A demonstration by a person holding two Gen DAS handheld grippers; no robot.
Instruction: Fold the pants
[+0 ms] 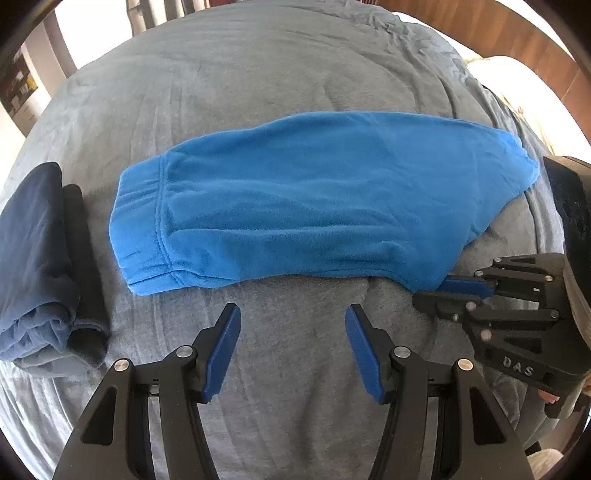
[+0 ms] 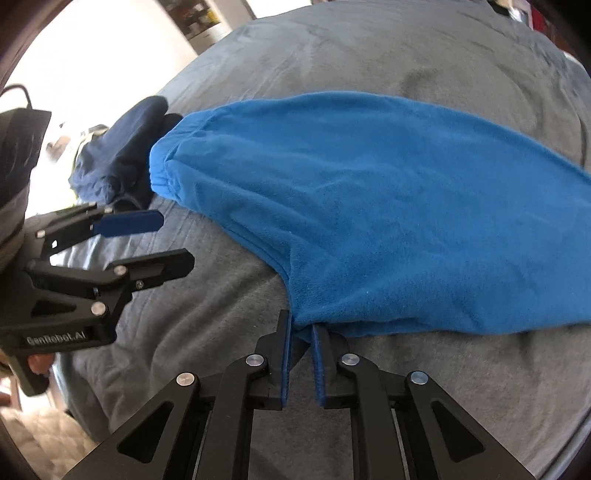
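Blue fleece pants lie lengthwise across a grey blanket, folded leg on leg, with the elastic waistband at the left. In the right wrist view the near lower corner of the pants dips between the pads of my right gripper, which is shut on that corner. The left wrist view shows the right gripper coming in from the right at the pants' near edge. My left gripper hangs open over bare blanket just in front of the pants, with nothing between its fingers.
Dark navy folded clothes sit left of the waistband, almost touching it. A white pillow and wooden boards lie beyond the far right end. Bare blanket stretches behind and in front of the pants.
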